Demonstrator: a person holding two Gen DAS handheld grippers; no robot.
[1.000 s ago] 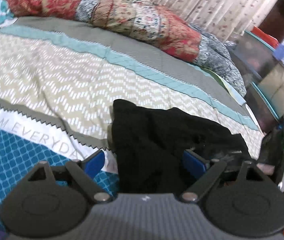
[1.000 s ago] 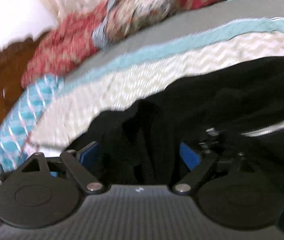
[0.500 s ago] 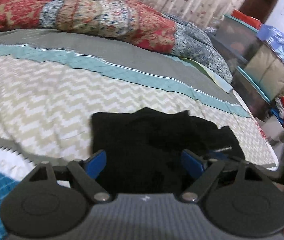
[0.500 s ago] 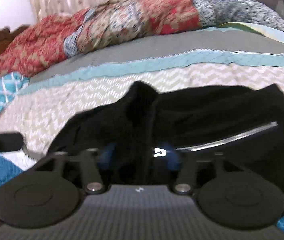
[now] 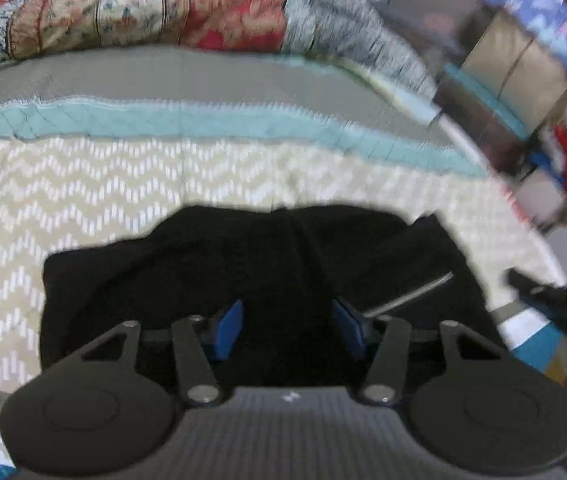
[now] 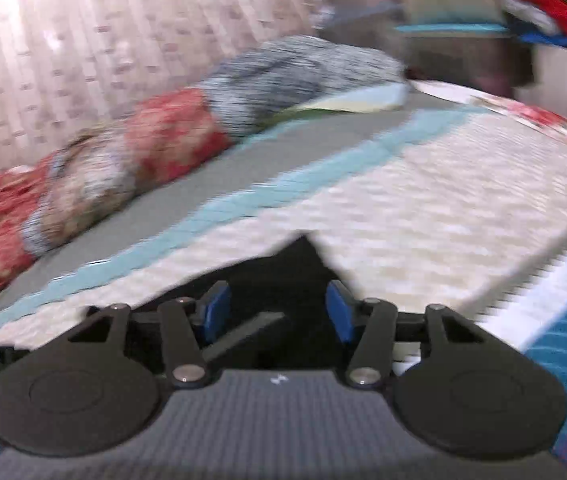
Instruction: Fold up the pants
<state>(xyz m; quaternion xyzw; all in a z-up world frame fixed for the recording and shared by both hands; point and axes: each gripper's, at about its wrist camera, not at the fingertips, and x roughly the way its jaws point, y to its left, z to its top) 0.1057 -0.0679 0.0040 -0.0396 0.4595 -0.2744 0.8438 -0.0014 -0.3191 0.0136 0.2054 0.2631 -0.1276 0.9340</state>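
Observation:
The black pants [image 5: 243, 264] lie bunched in a rough rectangle on the zigzag-patterned bedspread [image 5: 83, 176], with a silver zipper [image 5: 411, 296] at their right side. My left gripper [image 5: 289, 328] hovers over their near edge. Its jaws are closing, black cloth lies between the blue pads [image 5: 229, 330], and a gap still shows. In the right wrist view only a dark corner of the pants [image 6: 283, 268] peeks between the pads [image 6: 339, 314] of my right gripper [image 6: 276, 314]. Its jaws are closing slightly but stand apart, pressing on nothing.
A rolled red and grey floral quilt [image 5: 155, 8] runs along the far side of the bed, in front of a curtain [image 6: 83, 40]. Stacked storage boxes and piled clothes [image 5: 523, 92] stand past the bed's right edge. A dark gripper part [image 5: 555, 308] enters at the right.
The left gripper's pads have drawn much closer together and its view has slid right over the pants. The right gripper's view has swung away, and the pants that filled it now show only a corner.

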